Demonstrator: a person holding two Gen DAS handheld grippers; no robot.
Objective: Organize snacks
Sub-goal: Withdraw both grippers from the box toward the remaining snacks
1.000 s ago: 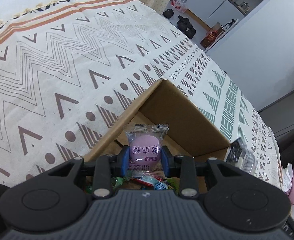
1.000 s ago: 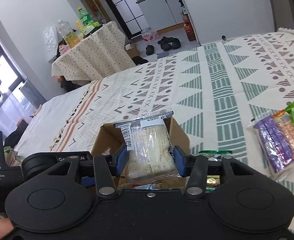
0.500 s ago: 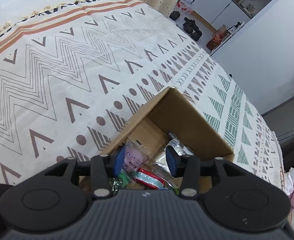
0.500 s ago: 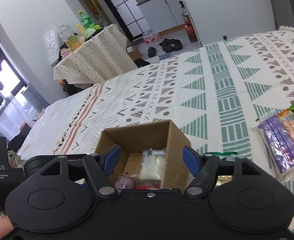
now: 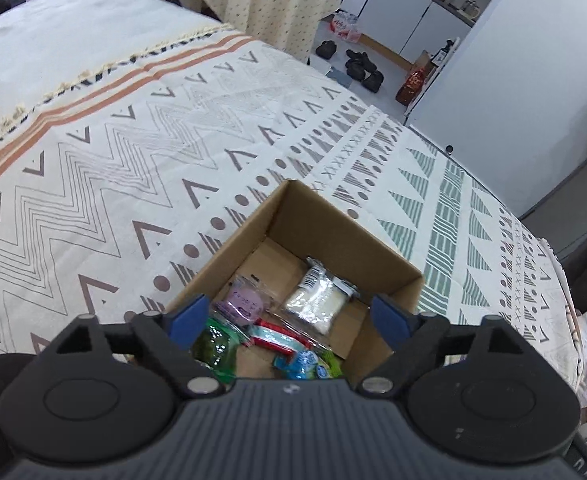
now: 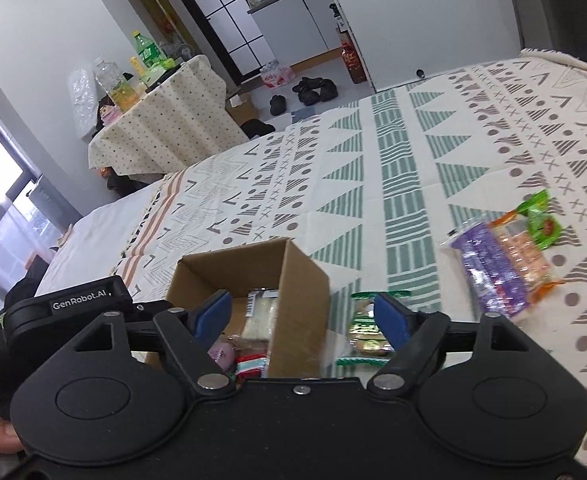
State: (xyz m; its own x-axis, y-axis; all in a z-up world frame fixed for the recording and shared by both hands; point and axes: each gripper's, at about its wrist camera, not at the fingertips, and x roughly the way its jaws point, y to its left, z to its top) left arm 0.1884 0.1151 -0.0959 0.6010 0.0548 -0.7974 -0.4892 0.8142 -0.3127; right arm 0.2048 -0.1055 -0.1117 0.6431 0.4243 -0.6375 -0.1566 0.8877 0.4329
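Note:
An open cardboard box (image 5: 349, 236) stands on the patterned cloth and also shows in the right wrist view (image 6: 297, 280). Inside lie a purple round snack (image 5: 245, 300), a white packet (image 5: 317, 296), a green snack (image 5: 213, 340), a red-and-teal wrapper (image 5: 277, 336) and a blue snack (image 5: 305, 360). My left gripper (image 5: 289, 316) is open and empty just above the box. My right gripper (image 6: 301, 316) is open and empty over the box's right wall. The white packet (image 6: 259, 316) and purple snack (image 6: 221, 352) show in the box.
A green-edged snack (image 6: 367, 328) lies on the cloth right of the box. A purple and orange packet pile (image 6: 505, 264) with a green snack (image 6: 541, 220) lies farther right. A covered side table with bottles (image 6: 161, 120) stands beyond the table edge.
Both grippers opened. The left one dropped the purple snack into the box and the right one dropped the white packet in. Both have pulled back a little.

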